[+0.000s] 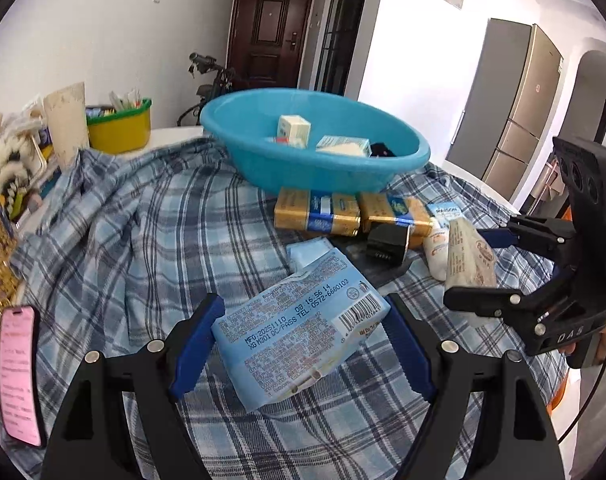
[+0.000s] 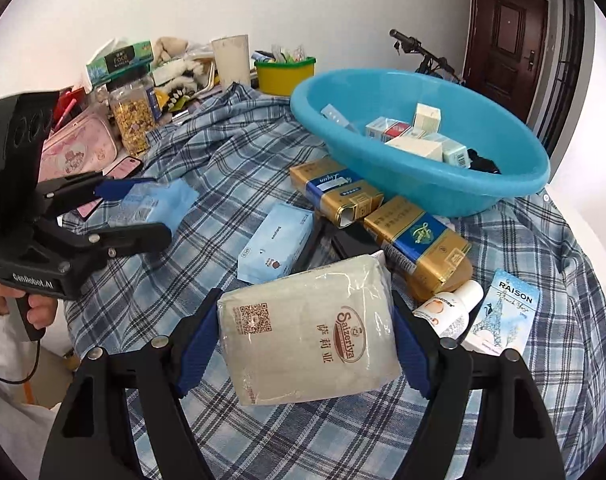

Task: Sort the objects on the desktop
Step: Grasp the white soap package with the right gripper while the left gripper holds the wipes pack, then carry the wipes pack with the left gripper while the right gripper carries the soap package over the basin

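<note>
My left gripper (image 1: pixel 303 340) is shut on a light blue tissue pack (image 1: pixel 295 332) and holds it above the plaid cloth; it also shows in the right wrist view (image 2: pixel 143 208). My right gripper (image 2: pixel 307 340) is shut on a beige Saizeriya napkin pack (image 2: pixel 307 328), also seen in the left wrist view (image 1: pixel 469 256). A blue basin (image 1: pixel 303 160) (image 2: pixel 419 168) sits at the back and holds several small boxes (image 2: pixel 415 136). Two gold and blue cartons (image 2: pixel 419 240) (image 1: pixel 315 212) lie in front of it.
A second blue tissue pack (image 2: pixel 277 242), a small white bottle (image 2: pixel 449 312), a RAISON box (image 2: pixel 503 316) and a black item (image 1: pixel 387 244) lie on the cloth. A pink phone (image 1: pixel 19 376), a jar (image 2: pixel 133 116), a yellow tub (image 2: pixel 283 74) and clutter stand at the left.
</note>
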